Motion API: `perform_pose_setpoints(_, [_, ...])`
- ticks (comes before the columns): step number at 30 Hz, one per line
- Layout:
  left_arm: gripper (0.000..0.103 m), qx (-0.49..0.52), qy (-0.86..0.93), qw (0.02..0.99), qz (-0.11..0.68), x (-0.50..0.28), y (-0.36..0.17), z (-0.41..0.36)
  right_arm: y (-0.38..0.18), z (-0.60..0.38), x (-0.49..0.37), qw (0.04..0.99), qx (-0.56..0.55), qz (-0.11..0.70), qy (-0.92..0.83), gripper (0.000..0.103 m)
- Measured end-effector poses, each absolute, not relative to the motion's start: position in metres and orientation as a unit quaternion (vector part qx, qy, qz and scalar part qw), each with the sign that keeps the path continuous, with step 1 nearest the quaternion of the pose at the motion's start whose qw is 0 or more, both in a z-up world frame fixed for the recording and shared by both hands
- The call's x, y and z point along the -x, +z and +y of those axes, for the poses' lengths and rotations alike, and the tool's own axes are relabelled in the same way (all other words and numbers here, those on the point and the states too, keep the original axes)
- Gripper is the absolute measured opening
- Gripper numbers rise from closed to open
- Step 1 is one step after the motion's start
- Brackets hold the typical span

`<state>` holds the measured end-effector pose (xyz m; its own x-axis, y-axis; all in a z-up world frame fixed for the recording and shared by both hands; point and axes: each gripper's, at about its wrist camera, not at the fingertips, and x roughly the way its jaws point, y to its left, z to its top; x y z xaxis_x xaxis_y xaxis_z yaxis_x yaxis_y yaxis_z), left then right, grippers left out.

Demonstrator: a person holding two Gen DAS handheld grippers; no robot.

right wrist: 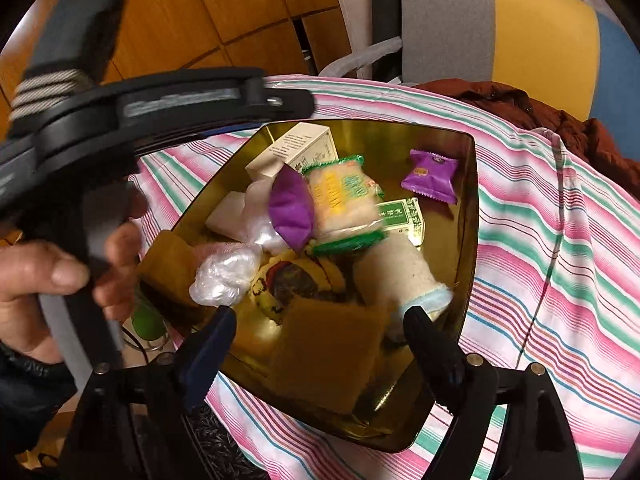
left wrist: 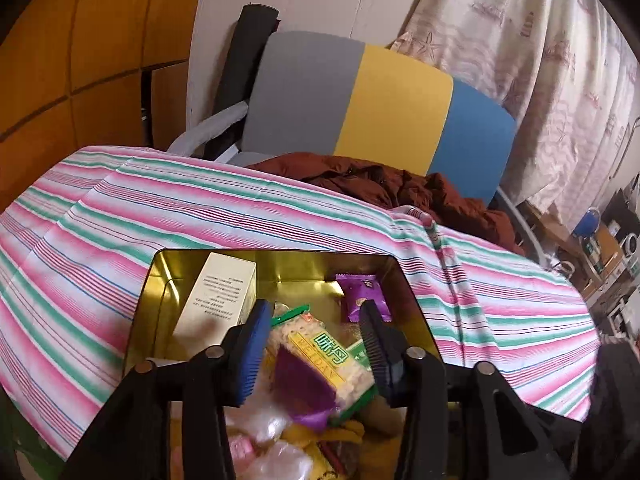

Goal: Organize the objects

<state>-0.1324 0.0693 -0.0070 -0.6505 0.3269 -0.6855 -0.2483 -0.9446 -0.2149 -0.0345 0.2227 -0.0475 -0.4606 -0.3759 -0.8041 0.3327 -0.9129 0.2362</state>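
Both grippers hang over a gold tin (right wrist: 468,184) on the striped cloth (right wrist: 560,264). At nine o'clock, a hand (right wrist: 48,280) holds the left gripper (left wrist: 316,344), jaws wide apart, gripping nothing, above a green cracker pack (left wrist: 328,364). Inside lie a cream box (right wrist: 296,148), purple packets (right wrist: 432,174) and brown sponges (right wrist: 324,356). At six o'clock, the right gripper (right wrist: 324,332) gapes empty beside the sponge.

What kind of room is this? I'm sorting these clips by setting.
Probably a room in a home: a striped cloth covers the table under the snack tin, a patterned curtain hangs behind, and a jacket lies by a fabric chair.
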Motion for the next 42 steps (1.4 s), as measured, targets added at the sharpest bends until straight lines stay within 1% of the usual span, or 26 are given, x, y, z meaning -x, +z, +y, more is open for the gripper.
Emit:
perform_pose_setpoints(3, [0.048, 0.397, 0.903, 0.157, -0.051, 0.135, -0.015, 0.075, -0.05, 0.226, 0.033, 0.207, -0.476, -0.027, -0.854, 0.087])
perform_pose_setpoints(8, [0.049, 0.386, 0.912, 0.139, -0.029, 0.122, -0.015, 0.075, -0.048, 0.229, 0.029, 0.195, -0.467, -0.031, -0.862, 0.088])
perform_pose_setpoints(11, [0.05, 0.374, 0.919, 0.126, -0.023, 0.112, -0.011, 0.071, -0.042, 0.228, 0.025, 0.186, -0.453, -0.029, -0.872, 0.092])
perform_pose_setpoints(14, [0.051, 0.361, 0.925, 0.116, -0.019, 0.1, -0.006, 0.065, -0.033, 0.228, 0.021, 0.178, -0.433, -0.028, -0.883, 0.093])
perform_pose_setpoints(16, [0.057, 0.351, 0.93, 0.107, -0.016, 0.092, -0.002, 0.062, -0.027, 0.227, 0.017, 0.17, -0.422, -0.027, -0.89, 0.096])
perform_pose_setpoints(17, [0.058, 0.348, 0.931, 0.106, -0.017, 0.089, 0.0, 0.06, -0.024, 0.226, 0.015, 0.164, -0.415, -0.026, -0.894, 0.098])
perform_pose_setpoints(20, [0.06, 0.342, 0.934, 0.096, -0.016, 0.079, 0.003, 0.055, -0.018, 0.229, 0.012, 0.149, -0.402, -0.029, -0.903, 0.1])
perform_pose_setpoints(21, [0.062, 0.342, 0.935, 0.091, -0.015, 0.075, 0.004, 0.052, -0.016, 0.23, 0.011, 0.141, -0.397, -0.031, -0.906, 0.101])
perform_pose_setpoints(23, [0.064, 0.339, 0.937, 0.086, -0.014, 0.068, 0.005, 0.05, -0.013, 0.23, 0.006, 0.115, -0.382, -0.025, -0.917, 0.103])
perform_pose_setpoints(27, [0.064, 0.334, 0.939, 0.077, -0.008, 0.054, 0.006, 0.044, -0.007, 0.232, -0.001, 0.075, -0.359, -0.014, -0.93, 0.103])
perform_pose_setpoints(28, [0.065, 0.332, 0.94, 0.076, -0.007, 0.051, 0.006, 0.043, -0.006, 0.232, -0.003, 0.065, -0.354, -0.011, -0.933, 0.103])
perform_pose_setpoints(29, [0.068, 0.33, 0.941, 0.076, -0.007, 0.048, 0.006, 0.042, -0.006, 0.232, -0.003, 0.054, -0.352, -0.007, -0.934, 0.103])
perform_pose_setpoints(30, [0.075, 0.328, 0.942, 0.073, -0.006, 0.043, 0.006, 0.04, -0.005, 0.233, -0.004, 0.042, -0.35, -0.005, -0.936, 0.103])
perform_pose_setpoints(31, [0.079, 0.326, 0.943, 0.07, -0.005, 0.04, 0.006, 0.04, -0.005, 0.235, -0.005, 0.037, -0.349, -0.007, -0.936, 0.103])
perform_pose_setpoints(37, [0.08, 0.326, 0.944, 0.056, -0.001, 0.023, 0.001, 0.039, -0.003, 0.252, -0.007, -0.001, -0.348, -0.031, -0.937, 0.103])
perform_pose_setpoints(42, [0.081, 0.328, 0.944, 0.026, 0.004, 0.015, -0.002, 0.036, 0.007, 0.256, -0.004, -0.008, -0.335, -0.027, -0.942, 0.103])
